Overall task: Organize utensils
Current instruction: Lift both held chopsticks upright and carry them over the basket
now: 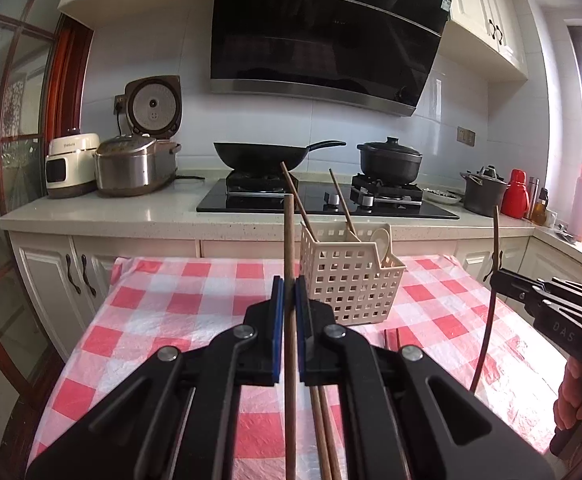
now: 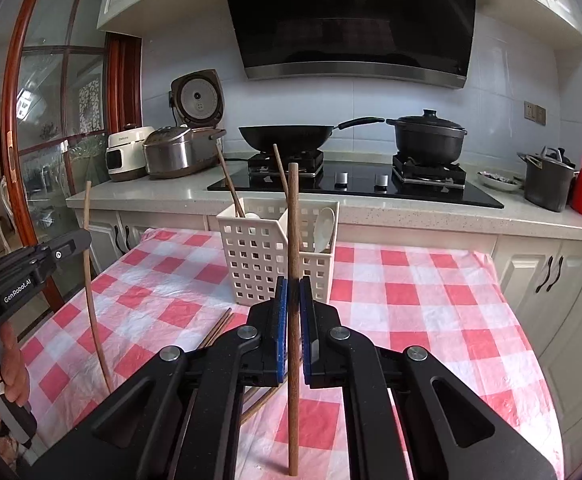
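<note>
Checkered desk [image 1: 163, 312], basket [image 1: 351, 276] mid: my left hand-held gripper [image 1: 289, 300] and right hand-held gripper [image 2: 293, 304] each clamp one upright chopstick [image 1: 289, 248].

The right gripper [image 2: 293, 304] is clamped on a brown chopstick [image 2: 293, 240] that stands upright between its blue-padded fingers [image 2: 281, 320]. Behind it on the checked table [image 2: 411, 300] sits a white basket [image 2: 263, 256] — two chopsticks and a white spoon [image 2: 325, 228] lean inside. At the left edge, the left gripper [image 2: 79, 240] holds another chopstick [image 2: 91, 280].
</note>
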